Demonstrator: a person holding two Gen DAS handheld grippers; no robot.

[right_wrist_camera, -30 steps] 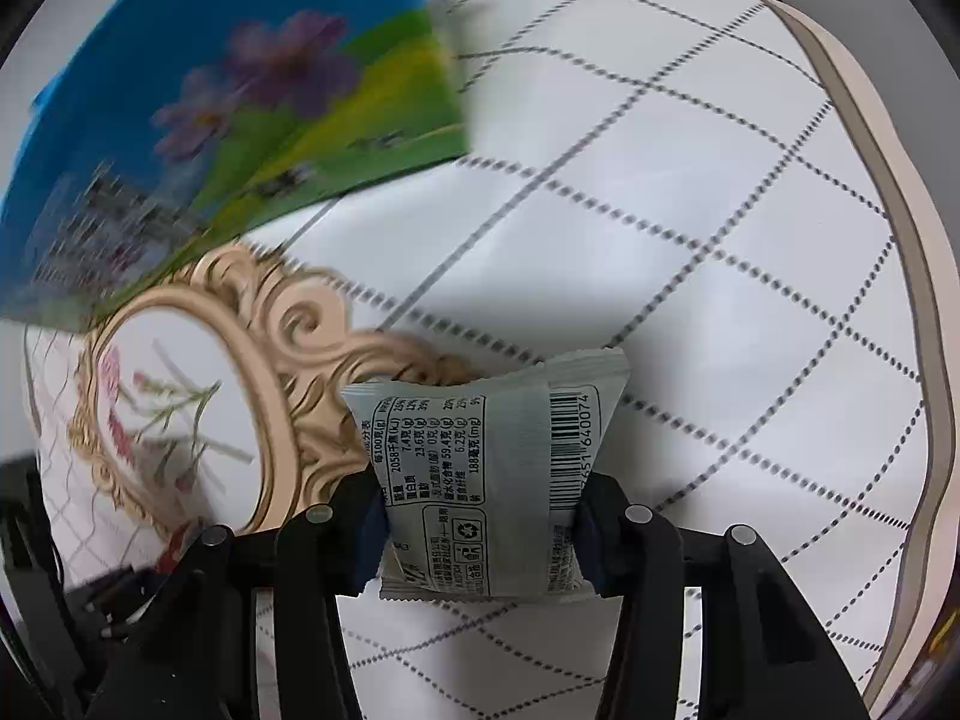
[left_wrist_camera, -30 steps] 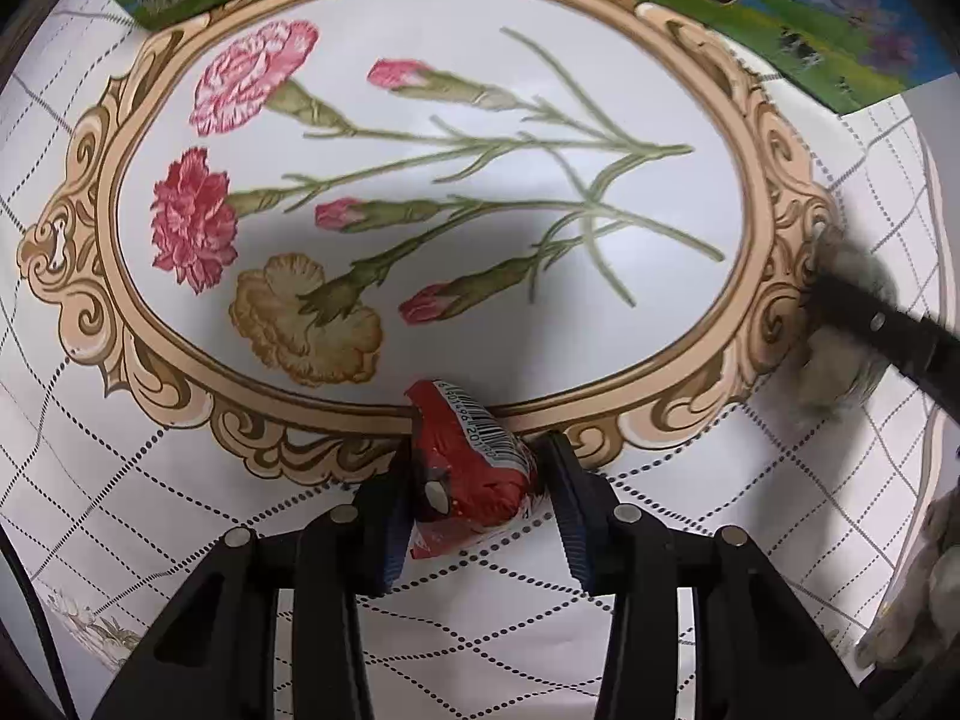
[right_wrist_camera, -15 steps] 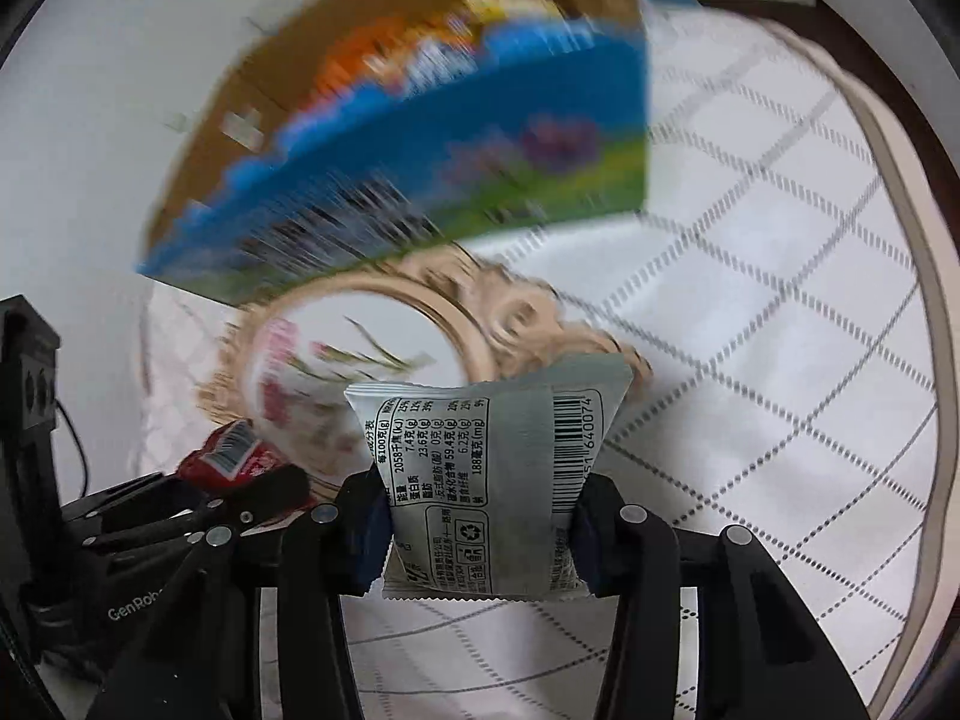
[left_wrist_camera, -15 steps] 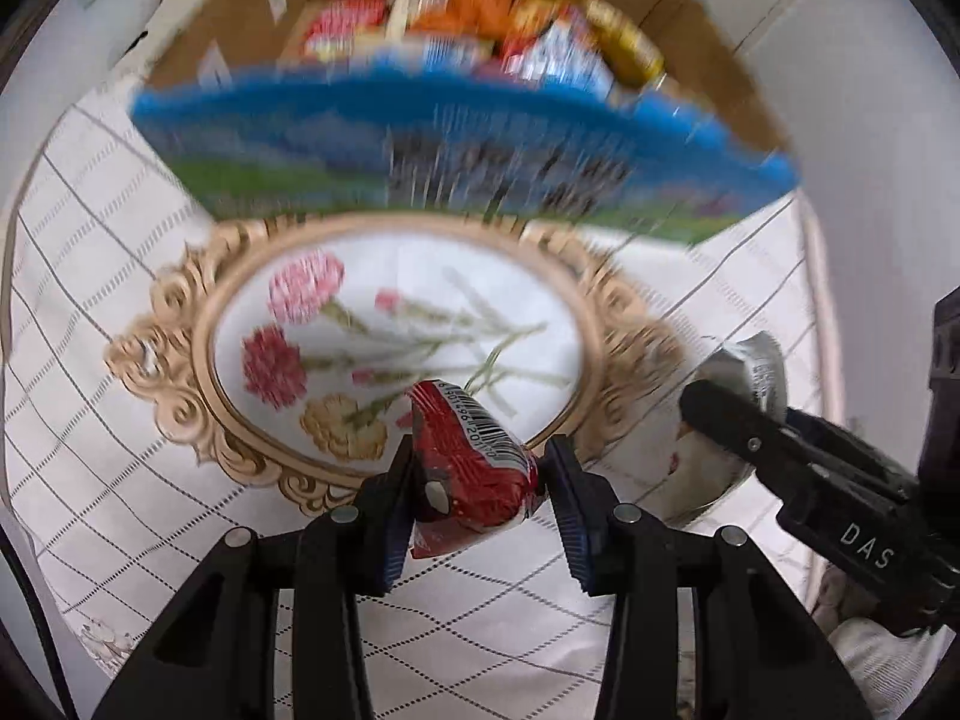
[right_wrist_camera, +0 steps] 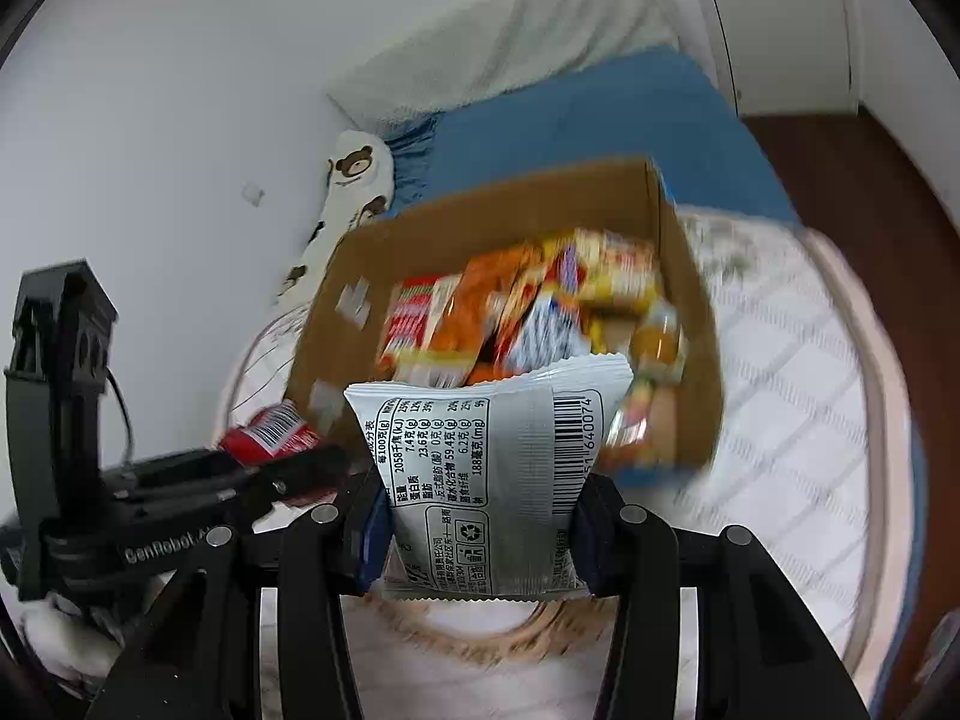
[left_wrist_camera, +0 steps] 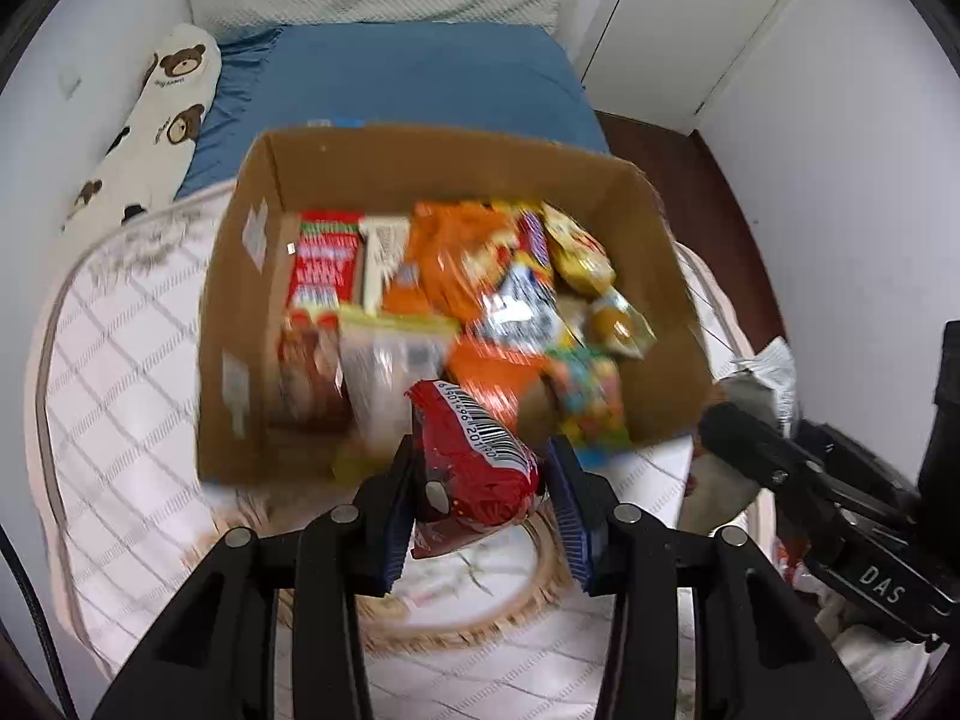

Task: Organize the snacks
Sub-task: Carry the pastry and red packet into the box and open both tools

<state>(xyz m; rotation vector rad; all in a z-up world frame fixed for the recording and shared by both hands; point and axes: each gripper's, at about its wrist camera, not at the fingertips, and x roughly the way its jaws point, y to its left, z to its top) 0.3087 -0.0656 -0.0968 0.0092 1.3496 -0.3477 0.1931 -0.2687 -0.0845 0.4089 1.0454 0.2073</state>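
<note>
My left gripper point(left_wrist_camera: 480, 504) is shut on a red snack packet point(left_wrist_camera: 474, 474) with a barcode, held up in front of an open cardboard box point(left_wrist_camera: 246, 324) full of several bright snack packs. My right gripper point(right_wrist_camera: 477, 531) is shut on a silver-grey snack bag point(right_wrist_camera: 486, 468) printed with a nutrition table and barcode. The same box point(right_wrist_camera: 336, 312) lies just beyond that bag in the right wrist view. Each gripper shows in the other's view: the right one point(left_wrist_camera: 738, 432) at the right with its grey bag point(left_wrist_camera: 759, 384), the left one point(right_wrist_camera: 288, 462) at the left with the red packet point(right_wrist_camera: 270, 429).
The box stands on a white quilted cloth point(left_wrist_camera: 120, 372) with a dotted grid and a gold-framed oval flower print point(left_wrist_camera: 480, 606). Behind lie a blue bed sheet point(left_wrist_camera: 420, 78), a bear-print pillow point(left_wrist_camera: 150, 126), white walls and a door point(left_wrist_camera: 678, 6). Dark floor point(right_wrist_camera: 840, 180) shows at the right.
Both grippers have risen and tilted up with their packets still held. The views went from the flower print close up to the whole box of snacks and the bed behind.
</note>
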